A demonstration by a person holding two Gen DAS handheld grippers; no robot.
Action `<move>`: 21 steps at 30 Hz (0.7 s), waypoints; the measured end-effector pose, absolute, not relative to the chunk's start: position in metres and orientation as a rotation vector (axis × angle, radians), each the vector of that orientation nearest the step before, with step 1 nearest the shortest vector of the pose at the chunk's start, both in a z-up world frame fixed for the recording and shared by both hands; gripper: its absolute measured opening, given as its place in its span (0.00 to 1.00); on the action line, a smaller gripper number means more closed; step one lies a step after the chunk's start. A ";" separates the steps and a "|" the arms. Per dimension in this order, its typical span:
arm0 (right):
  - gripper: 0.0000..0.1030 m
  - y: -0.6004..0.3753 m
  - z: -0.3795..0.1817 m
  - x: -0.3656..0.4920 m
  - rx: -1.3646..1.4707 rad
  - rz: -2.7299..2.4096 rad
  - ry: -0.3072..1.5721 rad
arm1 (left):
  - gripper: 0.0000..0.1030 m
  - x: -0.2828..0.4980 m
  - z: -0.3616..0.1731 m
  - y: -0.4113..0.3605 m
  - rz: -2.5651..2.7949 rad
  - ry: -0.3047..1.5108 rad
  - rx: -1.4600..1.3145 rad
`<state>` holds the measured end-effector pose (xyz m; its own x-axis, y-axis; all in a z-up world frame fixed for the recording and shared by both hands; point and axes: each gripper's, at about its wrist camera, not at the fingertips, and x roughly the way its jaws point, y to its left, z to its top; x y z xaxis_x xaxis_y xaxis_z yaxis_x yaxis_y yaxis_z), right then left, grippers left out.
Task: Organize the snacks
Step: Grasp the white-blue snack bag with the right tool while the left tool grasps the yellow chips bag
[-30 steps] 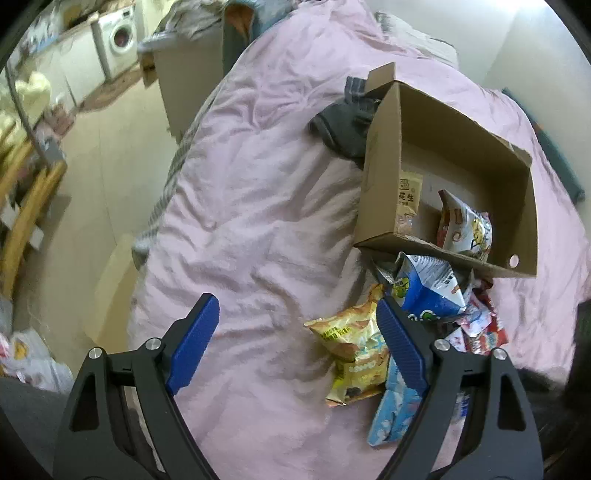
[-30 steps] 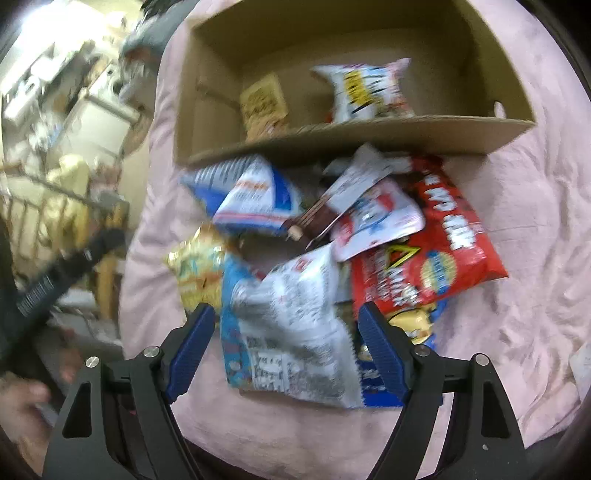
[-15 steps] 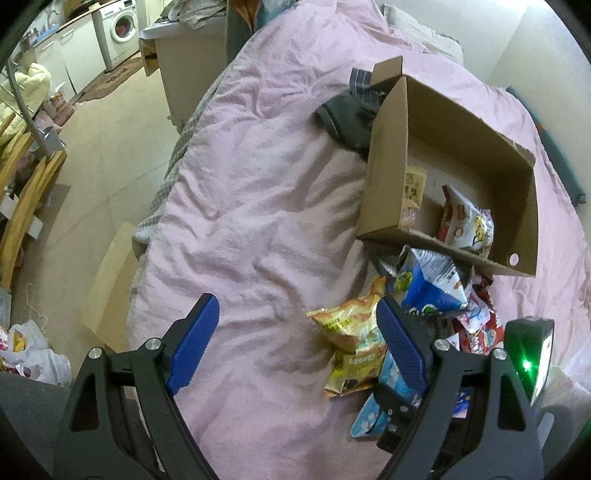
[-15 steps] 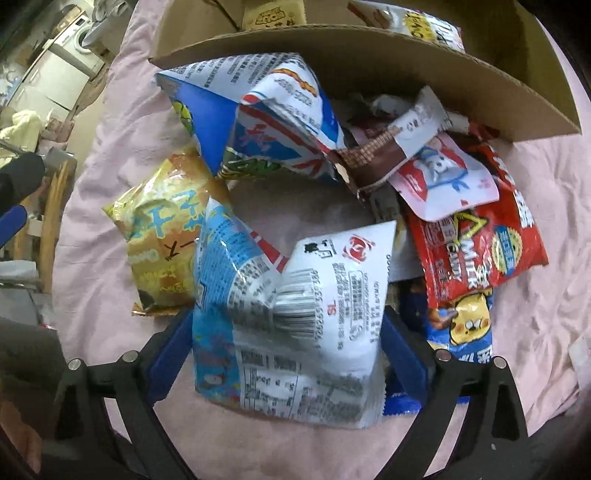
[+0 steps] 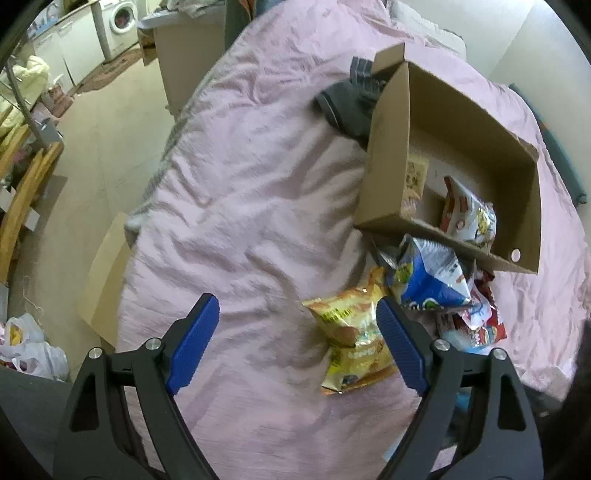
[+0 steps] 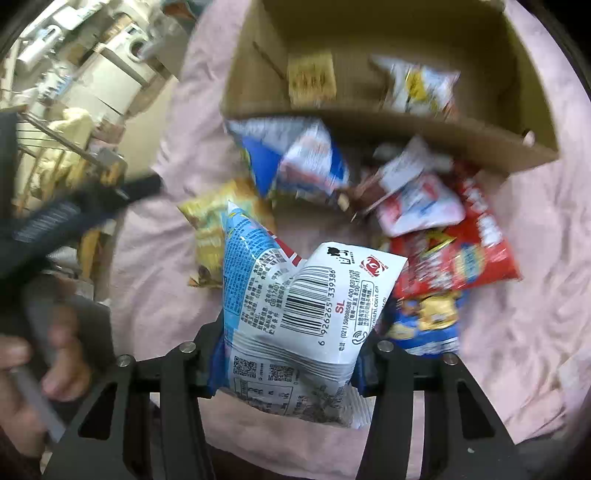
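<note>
My right gripper is shut on a white and light-blue snack bag with a barcode and holds it lifted above the pile. A cardboard box lies beyond the pile, with two packets inside. Loose on the pink bed are a yellow bag, a blue and white bag and a red bag. My left gripper is open and empty above the bedspread, left of the yellow bag. The box also shows in the left wrist view.
A dark garment lies against the box's far left corner. The bed's left edge drops to a tiled floor with a flat cardboard piece, plastic bags and a washing machine.
My right gripper has closed on the white and blue bag and lifted it off the pile. The left gripper has stayed open, nearly still.
</note>
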<state>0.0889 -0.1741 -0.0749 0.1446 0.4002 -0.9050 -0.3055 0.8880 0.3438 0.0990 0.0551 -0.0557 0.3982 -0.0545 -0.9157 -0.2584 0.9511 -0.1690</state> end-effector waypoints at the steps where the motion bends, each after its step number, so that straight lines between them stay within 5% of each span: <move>1: 0.52 -0.181 -0.069 0.089 0.084 0.509 1.303 | 0.82 0.100 -0.060 0.052 0.124 1.170 -0.303; 21: 0.52 -0.260 -0.074 0.114 0.291 0.370 1.203 | 0.77 0.123 -0.126 -0.003 0.043 1.325 -0.230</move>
